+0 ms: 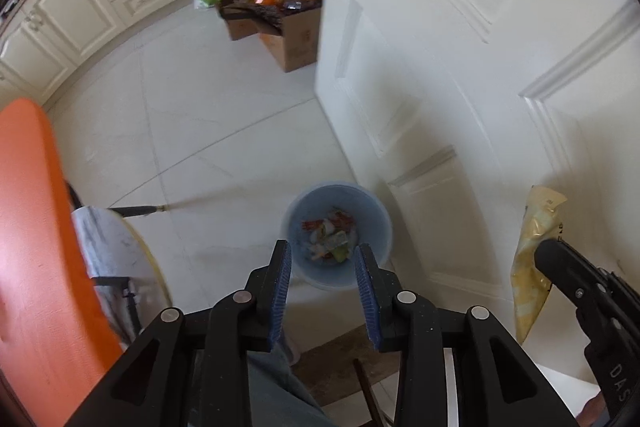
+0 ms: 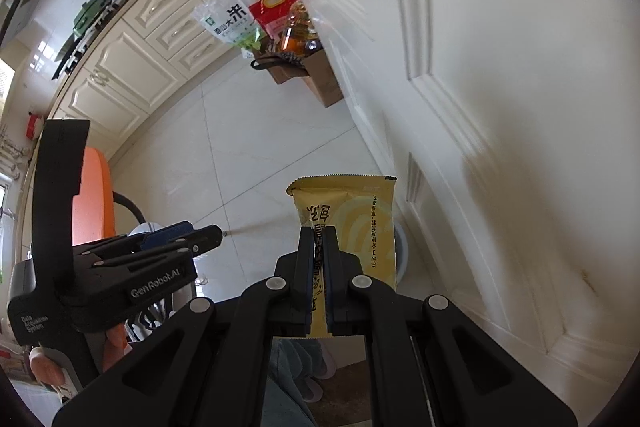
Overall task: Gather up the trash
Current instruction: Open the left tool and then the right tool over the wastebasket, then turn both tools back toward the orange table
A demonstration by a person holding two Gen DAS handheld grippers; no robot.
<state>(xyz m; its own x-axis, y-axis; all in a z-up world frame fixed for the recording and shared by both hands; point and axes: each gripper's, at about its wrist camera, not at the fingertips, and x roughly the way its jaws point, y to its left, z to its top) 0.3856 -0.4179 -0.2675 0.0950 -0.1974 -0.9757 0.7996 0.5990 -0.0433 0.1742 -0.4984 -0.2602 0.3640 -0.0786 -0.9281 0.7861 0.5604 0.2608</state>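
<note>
Yellow wrapper (image 2: 347, 227) pinched in right tool (image 2: 318, 259), hiding bin (image 2: 401, 247); left tool (image 1: 322, 267) gapes empty

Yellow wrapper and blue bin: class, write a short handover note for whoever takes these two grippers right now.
Right gripper: shut on the yellow wrapper, held upright in the air near the white door.
Left gripper: open, empty, above the blue bin.
The bin stands on the floor by the door and already has scraps of trash at its bottom.
Done: wrapper picked up.
Left: the wrapper is to the right of the bin, not over it. Probably bring it above the opening and release. Other trash is not visible in these views.
</note>
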